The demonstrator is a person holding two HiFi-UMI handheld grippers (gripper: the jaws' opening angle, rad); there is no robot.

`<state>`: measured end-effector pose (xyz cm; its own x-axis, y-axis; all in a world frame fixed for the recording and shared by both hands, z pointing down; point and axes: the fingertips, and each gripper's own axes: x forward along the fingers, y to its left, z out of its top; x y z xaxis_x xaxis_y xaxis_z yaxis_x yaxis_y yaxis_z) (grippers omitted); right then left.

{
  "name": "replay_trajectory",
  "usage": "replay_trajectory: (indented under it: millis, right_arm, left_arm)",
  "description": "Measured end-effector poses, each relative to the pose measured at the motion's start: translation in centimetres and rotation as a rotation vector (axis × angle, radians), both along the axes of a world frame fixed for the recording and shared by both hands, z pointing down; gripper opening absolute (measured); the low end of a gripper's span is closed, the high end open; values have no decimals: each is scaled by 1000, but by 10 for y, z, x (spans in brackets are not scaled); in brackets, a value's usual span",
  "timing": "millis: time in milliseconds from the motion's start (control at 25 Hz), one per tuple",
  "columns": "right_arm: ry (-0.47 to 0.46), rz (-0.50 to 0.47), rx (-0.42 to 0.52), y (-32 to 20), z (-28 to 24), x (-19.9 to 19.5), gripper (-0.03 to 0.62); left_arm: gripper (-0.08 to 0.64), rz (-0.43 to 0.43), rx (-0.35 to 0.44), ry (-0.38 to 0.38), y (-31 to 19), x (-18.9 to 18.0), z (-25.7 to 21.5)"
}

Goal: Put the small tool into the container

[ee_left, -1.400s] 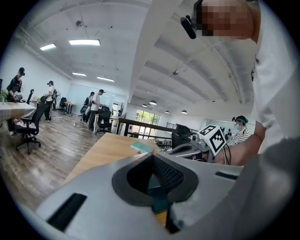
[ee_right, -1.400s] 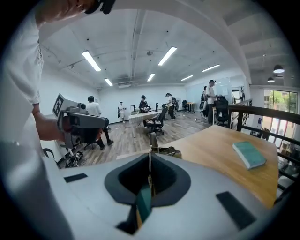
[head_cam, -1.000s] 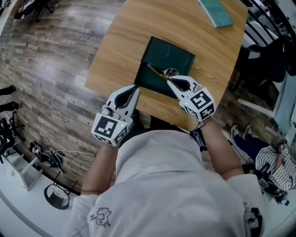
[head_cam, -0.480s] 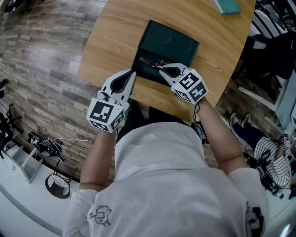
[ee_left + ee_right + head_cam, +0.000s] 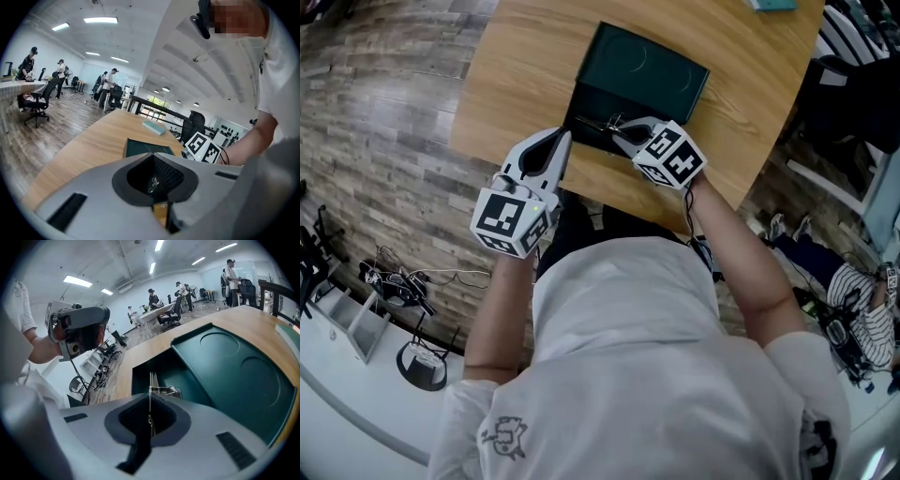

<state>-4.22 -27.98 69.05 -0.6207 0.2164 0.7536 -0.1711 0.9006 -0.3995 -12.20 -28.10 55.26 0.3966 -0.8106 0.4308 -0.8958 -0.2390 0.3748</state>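
Over the last second the right tool (image 5: 619, 131) has slid left along the near side of the green box (image 5: 649, 67). It carries the small metal clipper (image 5: 600, 124), which now hangs over the box's near-left part instead of its near middle. The jaws are pinched tight on the clipper's end. Likely meaning: transport is about done, and lowering and letting go are what's left.

The left tool (image 5: 559, 141) has barely moved. It sits at the near edge of the bench (image 5: 511, 89), jaws pressed together on nothing, just left of the box.

The right gripper view shows what the head view can't: an open recess in the box (image 5: 225, 366) right below the clipper (image 5: 153, 384), and two round marks on the flat part beyond. The left gripper view adds a teal pad (image 5: 153, 127) further up the bench.
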Motion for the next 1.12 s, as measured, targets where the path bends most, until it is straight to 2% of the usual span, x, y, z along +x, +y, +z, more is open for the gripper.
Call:
replay_trajectory:
  millis: [360,600,800,1120]
  right_arm:
    - [28,21,2,0,17,-4,25]
    - [85,54,71,-8,29,-1,120]
    - [96,93,127,-14,33,3,180]
    - [80,183,181,-27,17,9,198]
  left_arm:
    - [5,6,-10,15,5,0,5]
    - [6,22,-7,22,11,5,3]
    - [6,33,6,14,18,5,-2]
    - [6,64,36,-3,26,3,-23]
